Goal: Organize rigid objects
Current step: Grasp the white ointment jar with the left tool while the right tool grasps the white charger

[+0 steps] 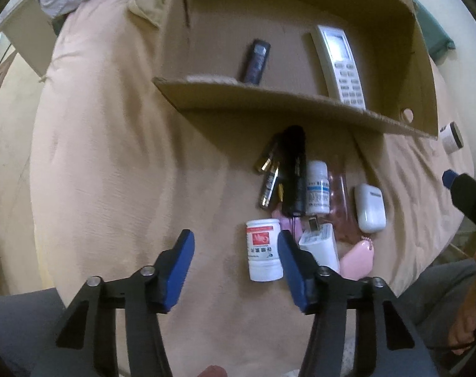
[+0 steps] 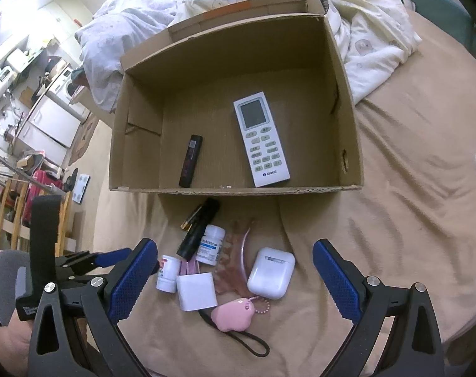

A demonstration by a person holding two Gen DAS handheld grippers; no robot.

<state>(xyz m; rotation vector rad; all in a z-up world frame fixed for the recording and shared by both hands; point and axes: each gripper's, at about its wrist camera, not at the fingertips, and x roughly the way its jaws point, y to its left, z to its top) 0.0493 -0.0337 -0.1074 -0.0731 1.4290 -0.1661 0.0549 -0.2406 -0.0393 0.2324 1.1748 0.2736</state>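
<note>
A wide bare stretch of tan bedsheet fills the left of the left wrist view, free right up to the cardboard box; the left gripper stands with its jaws apart, nothing between its pads, the red-label pill bottle just beside the right finger. In the right wrist view the box sits at upper centre, its near wall low; inside lie a dark slim stick at left and a white remote at centre, well apart. Below the box the clutter bunches: black tube, blue-label bottle, white charger, pink keychain, white earbud case; the right gripper hangs spread wide over them, pinching nothing.
</note>
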